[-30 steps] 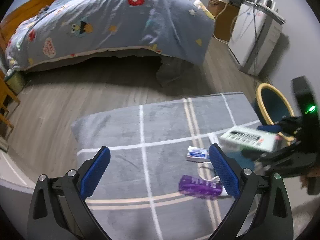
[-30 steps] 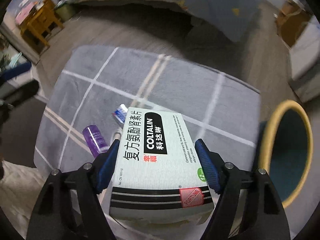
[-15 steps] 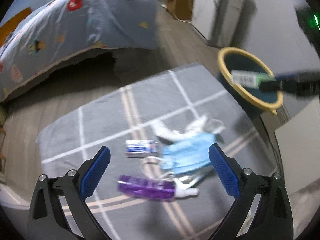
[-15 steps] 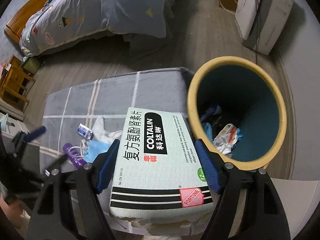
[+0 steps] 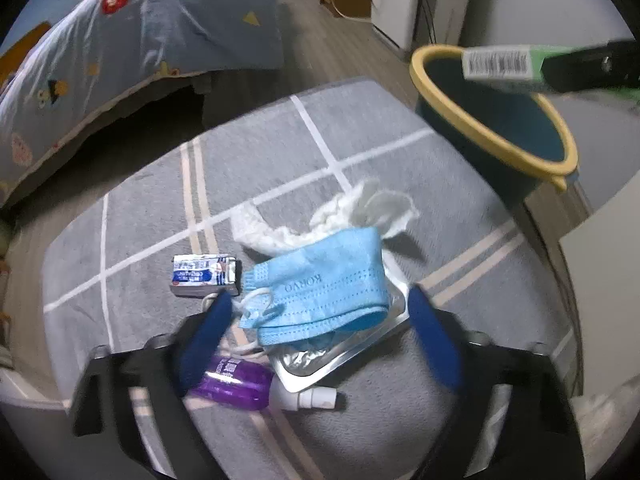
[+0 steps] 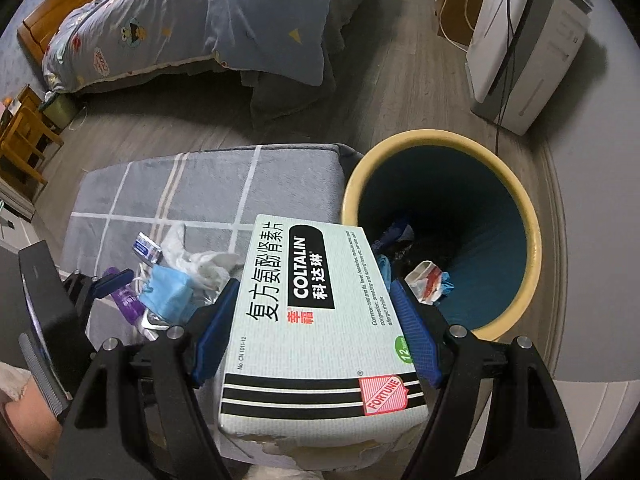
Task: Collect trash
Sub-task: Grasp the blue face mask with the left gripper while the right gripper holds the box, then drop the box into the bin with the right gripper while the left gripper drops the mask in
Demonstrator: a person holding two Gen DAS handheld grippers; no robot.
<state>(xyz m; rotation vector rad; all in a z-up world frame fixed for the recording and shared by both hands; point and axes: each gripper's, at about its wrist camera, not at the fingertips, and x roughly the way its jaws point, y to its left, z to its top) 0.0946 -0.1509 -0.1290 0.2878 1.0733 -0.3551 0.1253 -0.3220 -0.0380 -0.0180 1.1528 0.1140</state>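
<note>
My right gripper (image 6: 316,300) is shut on a pale green Coltalin medicine box (image 6: 320,308) and holds it beside the yellow-rimmed teal bin (image 6: 532,240), which has trash in its bottom. The box (image 5: 500,62) also shows over the bin's rim (image 5: 460,100) in the left wrist view. My left gripper (image 5: 316,312) is open, low over a blue face mask (image 5: 324,276) on a foil pouch (image 5: 340,352). A purple bottle (image 5: 236,384), a small blue-white carton (image 5: 204,274) and crumpled white tissue (image 5: 360,212) lie around it.
The trash lies on a grey grid-striped cushion (image 5: 256,152). A bed with a blue quilt (image 6: 208,20) stands behind it across wood floor. A white appliance (image 6: 524,40) with cables stands by the wall behind the bin. Wooden chairs (image 6: 20,140) are at the far left.
My right gripper carried the box from over the cushion to beside the bin. My left gripper swung right and moved down close over the mask and pouch.
</note>
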